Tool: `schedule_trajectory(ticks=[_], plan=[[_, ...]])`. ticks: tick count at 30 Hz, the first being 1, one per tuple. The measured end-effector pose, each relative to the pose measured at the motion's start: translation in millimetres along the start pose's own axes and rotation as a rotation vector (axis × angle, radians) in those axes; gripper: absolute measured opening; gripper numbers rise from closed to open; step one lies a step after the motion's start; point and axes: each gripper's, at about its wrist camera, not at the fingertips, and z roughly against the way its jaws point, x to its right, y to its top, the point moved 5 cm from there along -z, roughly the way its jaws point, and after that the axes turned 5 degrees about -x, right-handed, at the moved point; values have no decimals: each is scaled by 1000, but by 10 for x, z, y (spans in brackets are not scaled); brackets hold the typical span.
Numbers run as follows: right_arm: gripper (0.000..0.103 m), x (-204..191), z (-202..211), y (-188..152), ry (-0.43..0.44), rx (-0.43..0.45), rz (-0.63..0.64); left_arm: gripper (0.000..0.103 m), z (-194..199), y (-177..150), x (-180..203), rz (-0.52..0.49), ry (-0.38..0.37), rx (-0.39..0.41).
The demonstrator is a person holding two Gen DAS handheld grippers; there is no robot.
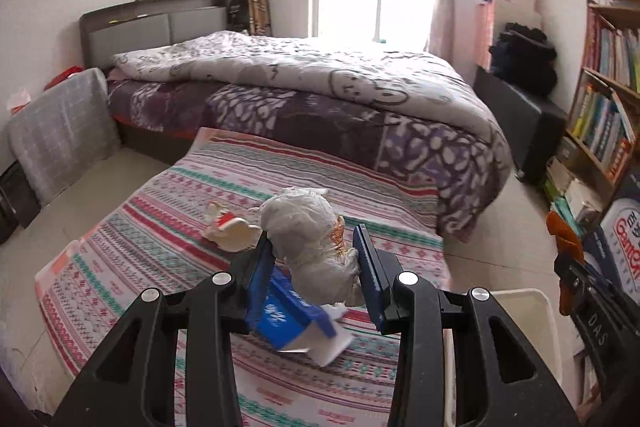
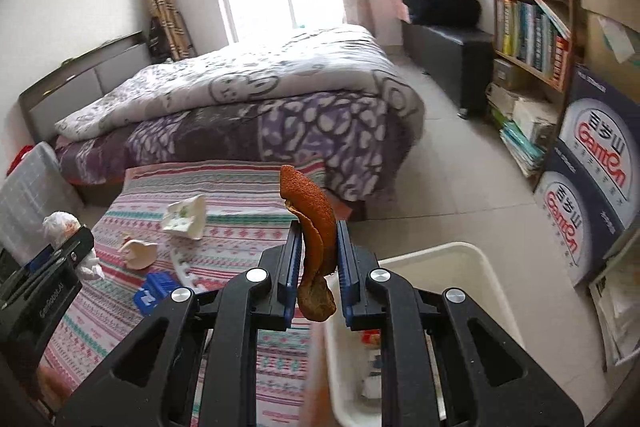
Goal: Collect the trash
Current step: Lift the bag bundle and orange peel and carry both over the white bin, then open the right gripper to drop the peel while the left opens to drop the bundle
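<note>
While both loads are light, right gripper (image 2: 316, 247) jaws clamp curled orange peel (image 2: 314, 227), stiff, brittle, near white bin (image 2: 472, 263); left gripper (image 1: 316, 259) jaws squeeze crumpled bag wad (image 1: 316, 243), soft, above striped mat (image 1: 160, 247); hold mid-body.

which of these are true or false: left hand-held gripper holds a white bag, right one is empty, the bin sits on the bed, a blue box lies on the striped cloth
1. The left hand-held gripper holds a white bag. True.
2. The right hand-held gripper is empty. False: it grips an orange peel.
3. The bin sits on the bed. False: it stands by the striped cloth, apart from the bed.
4. A blue box lies on the striped cloth. True.
</note>
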Motion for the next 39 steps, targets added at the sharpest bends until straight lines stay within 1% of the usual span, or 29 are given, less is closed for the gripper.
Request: schedule_trajectory(ticks=[4, 9, 11, 13, 14, 19, 20, 22, 27, 29, 33, 34, 35, 37, 39], plan=[[17, 302, -33, 19, -32, -21, -58, 40, -32, -58, 229, -36, -24, -13], [20, 629, -42, 28, -47, -46, -145, 40, -63, -144, 532, -87, -59, -31], [24, 725, -22, 31, -61, -43, -164, 40, -66, -176, 653, -103, -73, -36], [40, 838, 17, 41, -85, -24, -185, 40, -67, -210, 769, -116, -89, -42], [43, 897, 42, 46, -96, -14, -197, 40, -68, -227, 830, -123, -98, -45], [68, 1216, 120, 50, -147, 16, -260, 40, -70, -316, 1129, -161, -137, -60], [70, 1268, 128, 49, -155, 19, -271, 40, -70, -339, 1191, -171, -144, -63], [83, 1394, 153, 42, -174, 28, -304, 40, -76, -381, 1306, -191, -155, -68], [90, 1696, 196, 28, -203, 34, -381, 40, -94, -529, 1572, -243, -180, -87], [90, 1805, 211, 13, -214, 31, -416, 40, -102, -578, 1661, -264, -189, -95], [90, 1913, 247, 5, -242, 34, -434, 42, -110, -654, 1810, -293, -220, -110], [90, 1936, 245, 0, -244, 30, -444, 43, -111, -672, 1850, -298, -241, -120], [90, 1951, 246, -5, -245, 27, -451, 46, -106, -684, 1882, -303, -256, -127], [91, 1972, 242, -9, -248, 23, -464, 69, -99, -702, 1916, -313, -272, -129], [91, 1971, 242, -3, -250, 23, -467, 75, -101, -701, 1896, -311, -265, -124]])
